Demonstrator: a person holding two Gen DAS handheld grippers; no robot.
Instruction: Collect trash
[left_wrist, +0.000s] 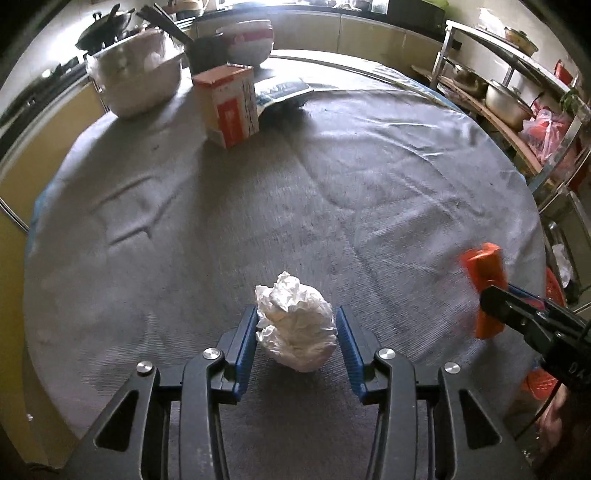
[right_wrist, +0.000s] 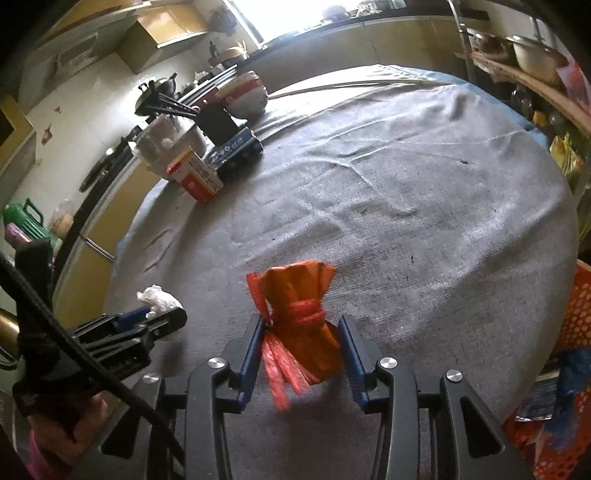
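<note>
The left claw straddles a crumpled tissue on the grey-clothed worktop; its jaws stand apart, pads just beside the wad and at most brushing it. The right claw brackets an orange bag, knotted at the waist, with its left pad against the plastic and a visible gap at the right pad (no firm clamp either side).

Risks: the tissue is light and springy and may squirt out or tear if pinched off-centre. The bag's loose strips may slip, or snag the wrinkled cloth.

Nothing obstructs either pickup. A carton, pot, bowls and a dark box stand well apart at the far edge. A red basket sits off the right rim, a likely bin.
</note>
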